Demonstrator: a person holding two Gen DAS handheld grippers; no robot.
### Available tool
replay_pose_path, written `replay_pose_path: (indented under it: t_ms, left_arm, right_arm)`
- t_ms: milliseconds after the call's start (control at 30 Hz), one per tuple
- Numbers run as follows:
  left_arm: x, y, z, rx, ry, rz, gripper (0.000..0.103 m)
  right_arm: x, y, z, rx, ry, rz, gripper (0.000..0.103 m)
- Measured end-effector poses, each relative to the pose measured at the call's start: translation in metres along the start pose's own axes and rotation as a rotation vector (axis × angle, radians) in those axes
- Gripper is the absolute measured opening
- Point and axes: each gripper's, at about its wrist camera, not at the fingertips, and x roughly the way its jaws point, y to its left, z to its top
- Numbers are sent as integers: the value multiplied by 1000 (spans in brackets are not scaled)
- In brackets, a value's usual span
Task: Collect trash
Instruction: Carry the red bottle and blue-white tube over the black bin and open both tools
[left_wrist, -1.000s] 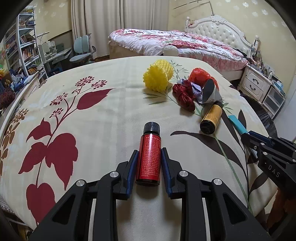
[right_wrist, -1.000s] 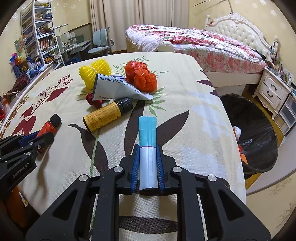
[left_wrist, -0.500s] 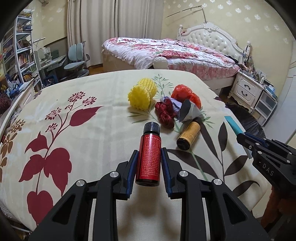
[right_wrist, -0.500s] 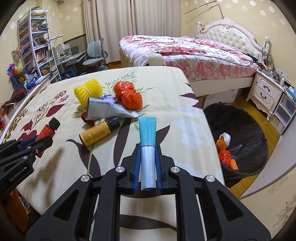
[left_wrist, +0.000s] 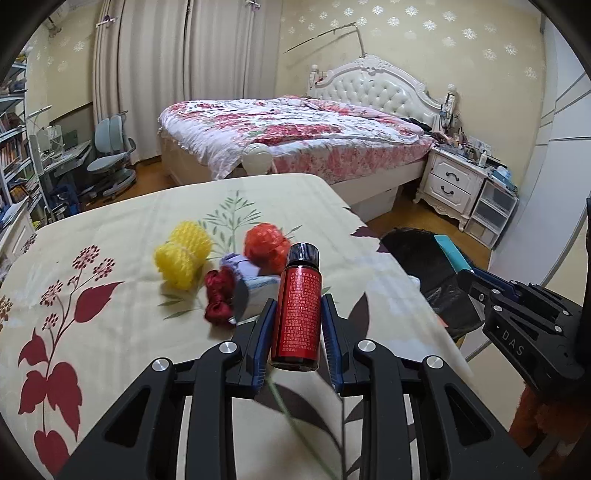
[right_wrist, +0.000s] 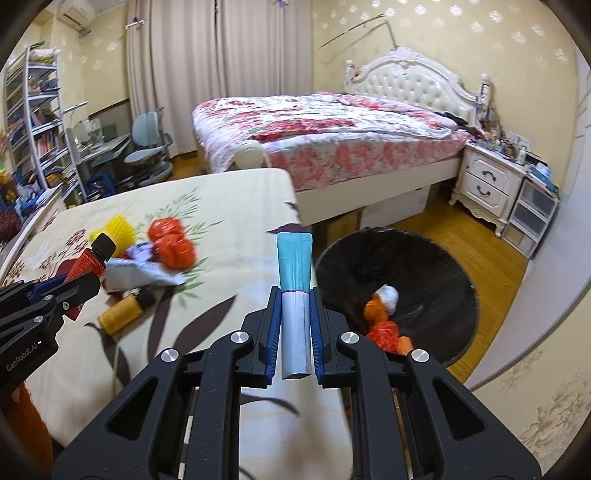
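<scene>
My left gripper (left_wrist: 298, 321) is shut on a small red bottle (left_wrist: 298, 310) with a black cap and holds it above the table. My right gripper (right_wrist: 294, 310) is shut on a teal and white tube (right_wrist: 294, 291), raised near the table's right edge. A black-lined trash bin (right_wrist: 424, 273) stands on the floor to the right with orange and white trash inside. On the table lie a yellow foam net (left_wrist: 183, 256), an orange net (left_wrist: 266, 245), a dark red net (left_wrist: 218, 297), a white pouch (right_wrist: 142, 273) and a gold bottle (right_wrist: 123, 315).
The table has a cream cloth with red leaves (left_wrist: 92, 280). Beyond it stands a bed with a floral cover (left_wrist: 295, 136), a white nightstand (left_wrist: 452, 181) at the right, and a desk chair (left_wrist: 110, 147) with shelves at the left.
Both grippers have lifted with their loads and moved right toward the bin. The table trash now lies lower and farther left in both views.
</scene>
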Motion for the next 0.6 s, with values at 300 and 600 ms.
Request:
replay_pose_path:
  t_ms: [300,600]
  left_arm:
    - [41,-55,25,87,-3,-57,27]
    - [85,-100,43,150,21,-92,27]
  right_arm:
    - [18,-53,9,86,-16,-84,15]
    - [46,-95,12,154,-4,-141,15]
